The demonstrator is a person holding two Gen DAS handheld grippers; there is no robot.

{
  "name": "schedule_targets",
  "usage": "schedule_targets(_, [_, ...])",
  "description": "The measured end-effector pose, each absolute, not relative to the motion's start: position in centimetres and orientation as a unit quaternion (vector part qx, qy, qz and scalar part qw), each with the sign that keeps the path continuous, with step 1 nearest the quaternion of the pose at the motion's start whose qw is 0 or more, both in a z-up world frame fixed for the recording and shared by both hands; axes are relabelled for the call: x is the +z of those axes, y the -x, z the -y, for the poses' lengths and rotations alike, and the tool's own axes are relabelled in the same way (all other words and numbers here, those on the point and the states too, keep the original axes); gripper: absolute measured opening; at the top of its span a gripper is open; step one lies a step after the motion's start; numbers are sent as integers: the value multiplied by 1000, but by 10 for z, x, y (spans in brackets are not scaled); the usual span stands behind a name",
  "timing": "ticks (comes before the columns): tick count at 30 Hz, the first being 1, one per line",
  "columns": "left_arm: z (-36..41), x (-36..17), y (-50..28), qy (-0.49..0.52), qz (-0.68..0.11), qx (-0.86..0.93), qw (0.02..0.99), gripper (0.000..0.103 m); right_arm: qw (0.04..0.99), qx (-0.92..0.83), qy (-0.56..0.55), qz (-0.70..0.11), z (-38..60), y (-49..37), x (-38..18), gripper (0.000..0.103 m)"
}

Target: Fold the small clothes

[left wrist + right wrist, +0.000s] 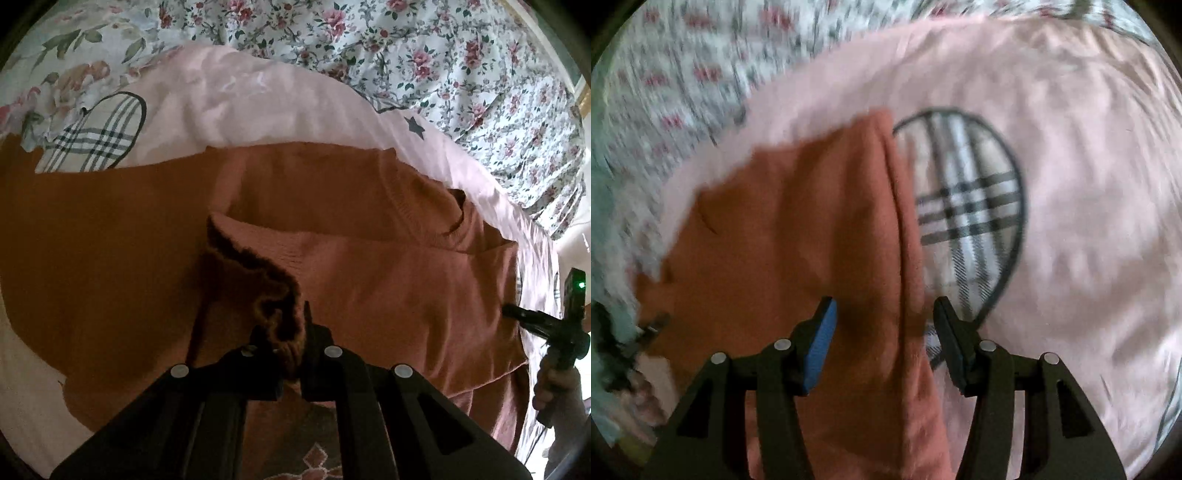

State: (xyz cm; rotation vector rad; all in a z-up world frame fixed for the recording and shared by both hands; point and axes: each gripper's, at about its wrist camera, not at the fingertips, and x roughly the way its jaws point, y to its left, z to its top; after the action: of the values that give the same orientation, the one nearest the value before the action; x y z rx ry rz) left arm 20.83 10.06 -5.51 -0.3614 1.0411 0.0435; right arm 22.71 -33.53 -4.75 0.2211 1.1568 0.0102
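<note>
While the left gripper point(291, 343) pinches the rust sweater's point(369, 288) cuff above its chest, the right gripper point(884, 325), fingers spread, straddles the sweater's long side edge running straight ahead over the pink sheet point(1089, 184).

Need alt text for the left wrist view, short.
The left gripper, its fingers shut on a bunched edge of a rust-orange sweater, above a pink sheet and floral bedding. The right gripper reaches the sweater's right edge.
</note>
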Motion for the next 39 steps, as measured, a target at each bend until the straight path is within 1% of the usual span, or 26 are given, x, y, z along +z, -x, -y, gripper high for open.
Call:
schedule_targets(1, [-98, -54, -209, 172, -494, 17, 852, 4, 832, 9, -105, -545, 338, -228, -44, 11])
schedule_targets(5, [-81, -46, -214, 183, -481, -23, 857, 4, 846, -12, -138, -516, 372, -219, -24, 11])
schedule_targets(8, [-67, -56, -222, 166, -492, -24, 854, 5, 835, -16, -156, -528, 388, -219, -39, 11])
schedule_targets(11, [-72, -75, -226, 165, -513, -5, 842, 5, 838, -23, -159, -522, 386, -217, -42, 12])
schedule_targets(13, [-77, -78, -225, 176, -513, -8, 840, 6, 845, -60, -118, -519, 377, -214, -32, 15])
schedule_targets(15, [-78, -76, -223, 173, -511, -11, 842, 6, 864, -80, -69, -493, 356, -204, -13, 19])
schedule_targets(17, [-77, -76, -222, 170, -512, -11, 842, 7, 872, -40, -56, -484, 338, -200, -5, 20])
schedule_targets(18, [-76, -76, -222, 170, -513, -10, 842, 7, 870, -26, -46, -490, 330, -199, -7, 23])
schedule_targets(20, [-76, -75, -222, 167, -514, -10, 842, 10, 852, -28, -23, -523, 323, -202, -26, 25])
schedule_targets(21, [-77, -75, -220, 163, -513, -9, 843, 12, 843, -47, -31, -534, 332, -204, -36, 24])
schedule_targets(22, [-80, -73, -216, 161, -513, -7, 843, 13, 842, -47, -59, -534, 343, -203, -40, 17])
schedule_targets(24, [-92, -71, -205, 165, -514, -1, 842, 13, 843, -52, -107, -525, 359, -199, -36, 10])
schedule_targets(26, [-106, -67, -191, 172, -511, 5, 842, 15, 847, -61, -101, -518, 356, -194, -25, 15])
schedule_targets(27, [-112, -64, -183, 175, -510, 10, 842, 14, 850, -61, -97, -514, 352, -191, -19, 20])
schedule_targets(28, [-119, -60, -175, 179, -507, 13, 843, 12, 852, -52, -102, -511, 347, -187, -15, 29])
schedule_targets(29, [-125, -55, -166, 184, -502, 17, 845, 12, 852, -43, -109, -510, 342, -185, -11, 34])
schedule_targets(30, [-134, -50, -156, 191, -495, 22, 847, 13, 855, -32, -114, -505, 335, -180, -6, 41])
schedule_targets(31, [-141, -46, -149, 197, -489, 28, 849, 16, 857, -25, -113, -503, 328, -176, -3, 45])
schedule_targets(32, [-151, -42, -141, 207, -483, 35, 850, 19, 858, -16, -111, -501, 319, -173, 1, 47])
schedule_targets(36, [-197, -33, -120, 240, -460, 77, 852, 21, 852, 22, -103, -513, 278, -168, -2, 49])
schedule_targets(37, [-212, -32, -116, 253, -453, 88, 850, 24, 849, 32, -101, -517, 269, -164, -4, 49])
schedule_targets(39, [-239, -32, -111, 276, -444, 117, 844, 41, 846, 44, -94, -522, 251, -161, -5, 50])
